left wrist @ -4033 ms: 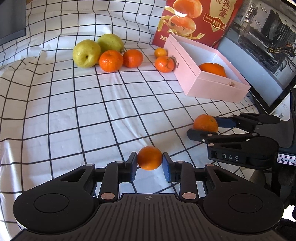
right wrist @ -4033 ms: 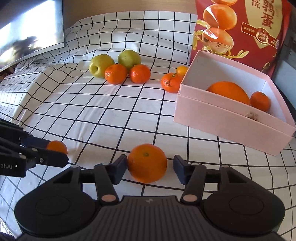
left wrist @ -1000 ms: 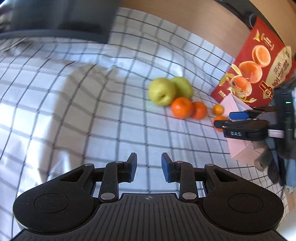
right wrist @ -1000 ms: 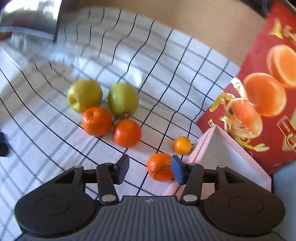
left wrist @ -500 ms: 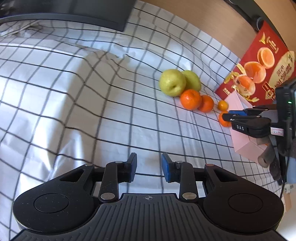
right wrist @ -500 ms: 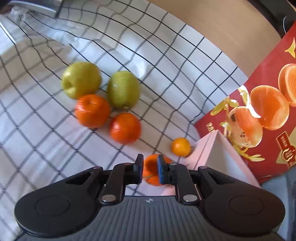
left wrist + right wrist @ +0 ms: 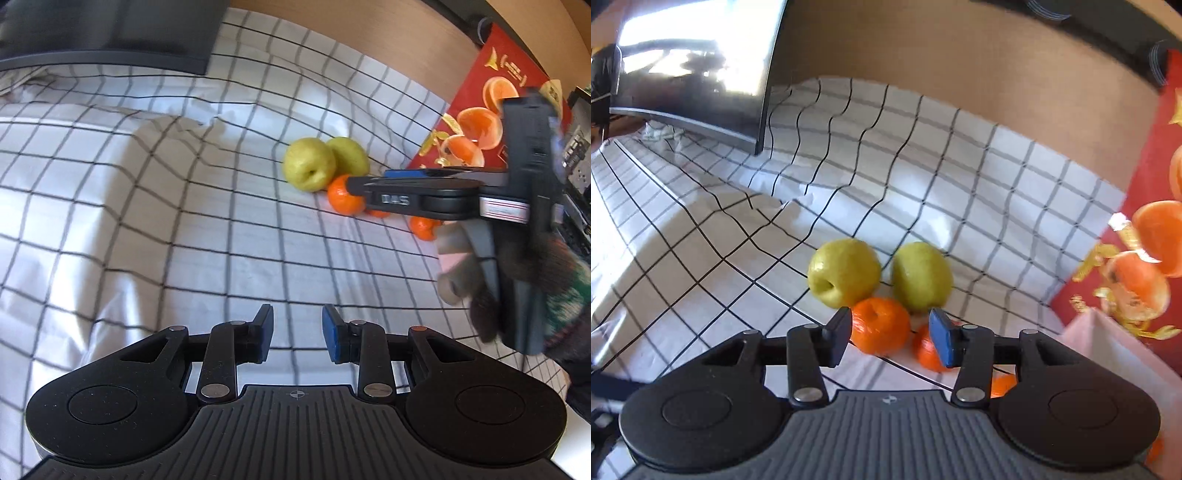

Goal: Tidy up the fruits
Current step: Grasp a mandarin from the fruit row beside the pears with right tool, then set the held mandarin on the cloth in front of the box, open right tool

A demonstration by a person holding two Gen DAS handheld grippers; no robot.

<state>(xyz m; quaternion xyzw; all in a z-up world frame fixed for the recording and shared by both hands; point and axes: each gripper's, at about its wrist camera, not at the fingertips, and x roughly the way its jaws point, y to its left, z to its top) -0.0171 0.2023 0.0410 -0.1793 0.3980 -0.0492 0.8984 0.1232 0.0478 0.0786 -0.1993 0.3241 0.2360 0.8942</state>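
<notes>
Let the right gripper [image 7: 890, 338], opening at this moment, spread wide enough to clear the orange [image 7: 881, 326] between its pads. No squeeze on it yet, by the look of things: close by the left pad, clear of the right. Centre on that orange before closing. Mind the second orange [image 7: 925, 354] just behind the right pad, and shift a little left so as not to pinch both. Watch also the two green fruits [image 7: 844, 271] right behind, touching or nearly touching the orange; push too far forward and risk rolling them across the cloth [image 7: 701, 258]. Come in low, close across the widest part, and press gently, since round, soft-skinned fruit probably slips or bruises under a hard grip. Lift straight up before swinging right to the pink box [image 7: 1108, 350], near at hand. Lower inside the wall before letting go, not above it.

Hold the left gripper [image 7: 297, 332] where it hangs over bare cloth, pads a little apart and empty, well clear of the pile, to leave the right hand room.
</notes>
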